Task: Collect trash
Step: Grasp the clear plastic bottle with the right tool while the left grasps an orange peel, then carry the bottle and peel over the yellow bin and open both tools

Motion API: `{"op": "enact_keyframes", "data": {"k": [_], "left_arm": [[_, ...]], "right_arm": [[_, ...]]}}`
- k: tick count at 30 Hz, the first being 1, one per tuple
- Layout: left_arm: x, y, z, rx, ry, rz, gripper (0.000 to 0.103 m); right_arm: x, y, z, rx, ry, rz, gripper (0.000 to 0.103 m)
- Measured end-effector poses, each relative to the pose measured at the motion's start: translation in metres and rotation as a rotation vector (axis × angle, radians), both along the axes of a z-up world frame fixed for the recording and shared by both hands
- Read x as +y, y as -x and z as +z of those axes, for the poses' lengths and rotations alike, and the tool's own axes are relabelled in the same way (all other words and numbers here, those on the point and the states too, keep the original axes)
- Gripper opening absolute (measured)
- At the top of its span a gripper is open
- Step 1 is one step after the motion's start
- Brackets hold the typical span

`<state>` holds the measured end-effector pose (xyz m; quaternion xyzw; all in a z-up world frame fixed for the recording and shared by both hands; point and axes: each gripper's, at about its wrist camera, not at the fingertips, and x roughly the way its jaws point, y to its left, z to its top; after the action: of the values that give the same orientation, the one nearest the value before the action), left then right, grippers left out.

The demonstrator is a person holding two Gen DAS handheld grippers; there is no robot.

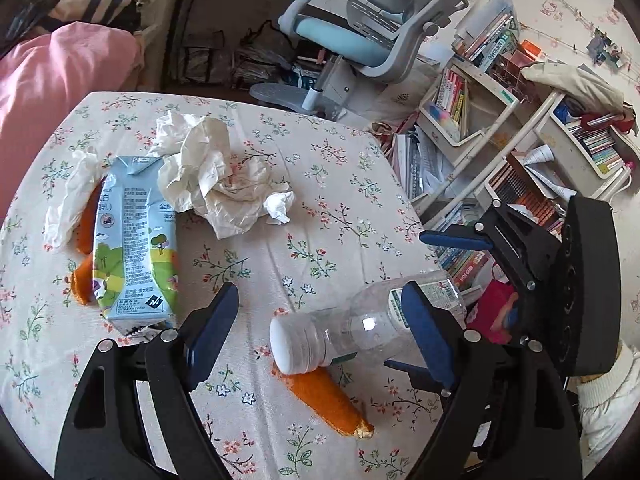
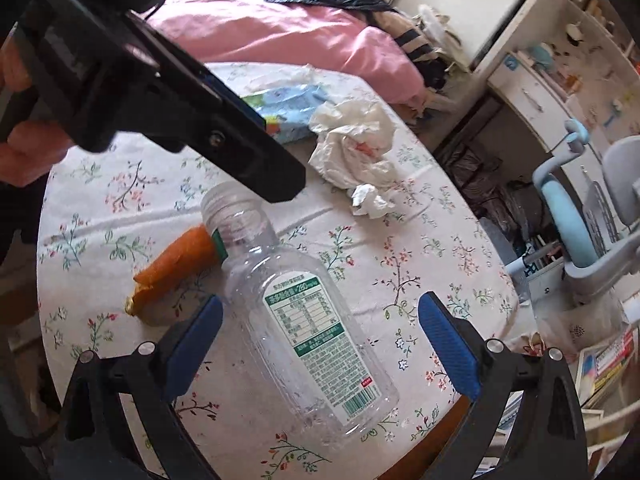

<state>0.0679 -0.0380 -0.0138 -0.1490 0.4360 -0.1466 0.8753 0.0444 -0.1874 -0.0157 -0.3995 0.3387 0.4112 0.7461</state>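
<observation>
Clearly the empty plastic bottle (image 2: 298, 312) is lying on its side on the floral tablecloth (image 2: 420, 248), neck resting against an orange peel piece (image 2: 176, 268). Its long axis is running between the spread blue pads of the right gripper (image 2: 320, 344), base nearest the camera, neck pointing away. That gripper is standing wide open, pressing on nothing. The left gripper (image 1: 320, 328) is likewise gaping and empty, hovering near the neck. The right one is probably nearer, though fisheye warps this. Beyond are lying crumpled paper (image 1: 212, 176) and a milk carton (image 1: 134, 240).
</observation>
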Motion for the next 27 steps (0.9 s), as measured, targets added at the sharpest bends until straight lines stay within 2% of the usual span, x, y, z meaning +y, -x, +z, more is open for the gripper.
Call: {"op": "enact_keyframes", "data": {"k": [2, 3, 4, 7, 11, 12, 15, 19, 21, 22, 24, 27], "left_arm": [[0.001, 0.004, -0.002, 0.004, -0.023, 0.024, 0.080], [0.002, 0.005, -0.003, 0.009, -0.028, 0.032, 0.080], [0.002, 0.007, -0.004, 0.013, -0.035, 0.041, 0.080], [0.000, 0.012, -0.008, 0.028, -0.057, 0.063, 0.080], [-0.012, 0.019, -0.022, 0.095, -0.086, 0.026, 0.079], [-0.018, 0.021, -0.028, 0.122, -0.098, 0.009, 0.074], [-0.035, 0.026, -0.045, 0.190, -0.135, -0.028, 0.068], [-0.050, 0.030, -0.049, 0.167, -0.218, -0.028, 0.066], [-0.054, 0.031, -0.048, 0.146, -0.259, -0.023, 0.053], [-0.057, 0.030, -0.047, 0.136, -0.285, -0.033, 0.050], [-0.063, 0.030, -0.046, 0.116, -0.296, -0.061, 0.034], [-0.071, 0.030, -0.043, 0.085, -0.289, -0.103, 0.025]], "right_arm": [[0.002, -0.003, -0.005, 0.041, 0.047, -0.013, 0.070], [0.001, -0.002, -0.005, 0.046, 0.052, -0.026, 0.067], [-0.001, 0.001, -0.004, 0.056, 0.051, -0.044, 0.067], [-0.013, 0.004, -0.002, 0.071, 0.041, -0.199, 0.065], [-0.040, 0.012, 0.001, 0.110, -0.046, -0.416, 0.064], [-0.046, 0.014, 0.001, 0.127, -0.073, -0.458, 0.064], [-0.052, 0.019, -0.008, 0.162, -0.114, -0.519, 0.059], [-0.049, 0.014, -0.017, 0.162, -0.149, -0.543, 0.055], [-0.056, 0.010, -0.017, 0.178, -0.194, -0.574, 0.055], [-0.060, 0.007, -0.017, 0.190, -0.214, -0.584, 0.055], [-0.071, 0.004, -0.016, 0.215, -0.261, -0.611, 0.054], [-0.081, 0.003, -0.015, 0.229, -0.309, -0.640, 0.054]]}}
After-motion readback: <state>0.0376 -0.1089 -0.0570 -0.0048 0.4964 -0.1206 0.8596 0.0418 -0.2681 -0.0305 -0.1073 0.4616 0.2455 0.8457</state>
